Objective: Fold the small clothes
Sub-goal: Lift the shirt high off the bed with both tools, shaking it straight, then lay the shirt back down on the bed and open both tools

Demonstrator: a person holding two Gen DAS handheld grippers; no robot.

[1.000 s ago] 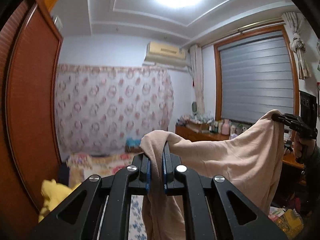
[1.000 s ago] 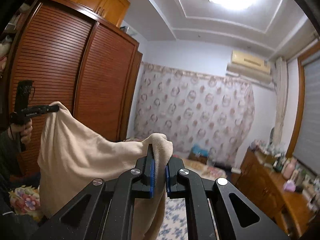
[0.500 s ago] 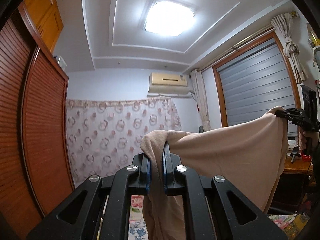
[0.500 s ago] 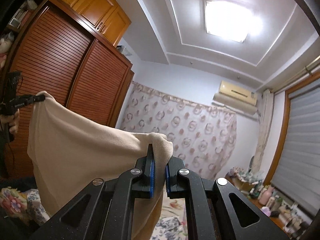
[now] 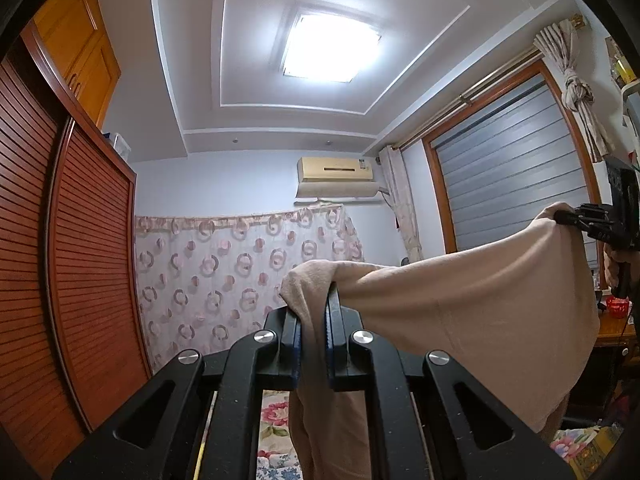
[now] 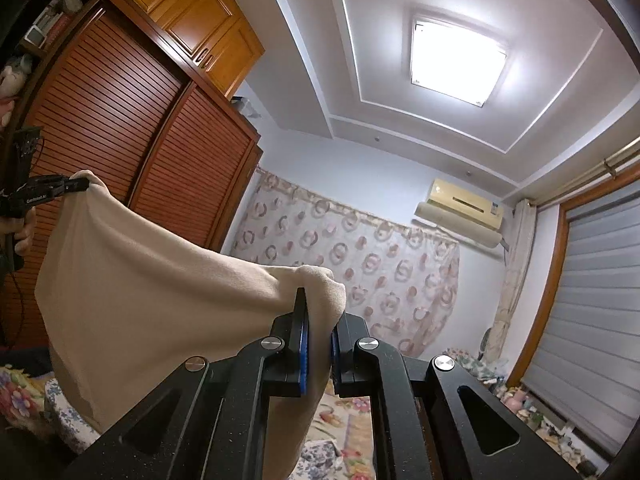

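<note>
A beige garment [image 5: 472,312] hangs stretched in the air between my two grippers. My left gripper [image 5: 312,304] is shut on one top corner of it. My right gripper [image 6: 318,312] is shut on the other top corner. In the left wrist view the right gripper [image 5: 568,216] shows at the far right, pinching the cloth. In the right wrist view the left gripper [image 6: 80,184] shows at the far left, and the garment [image 6: 152,300] sags between them. Both cameras tilt up toward the ceiling.
A slatted wooden wardrobe [image 5: 60,260] stands on the left. A patterned curtain [image 5: 240,272] covers the far wall under an air conditioner [image 5: 336,170]. A blinded window [image 5: 512,184] is on the right. A floral bedspread [image 6: 340,420] lies below.
Both grippers have risen and tilted upward with the garment; the ceiling light now fills more of each view. The cloth stays stretched between them.
</note>
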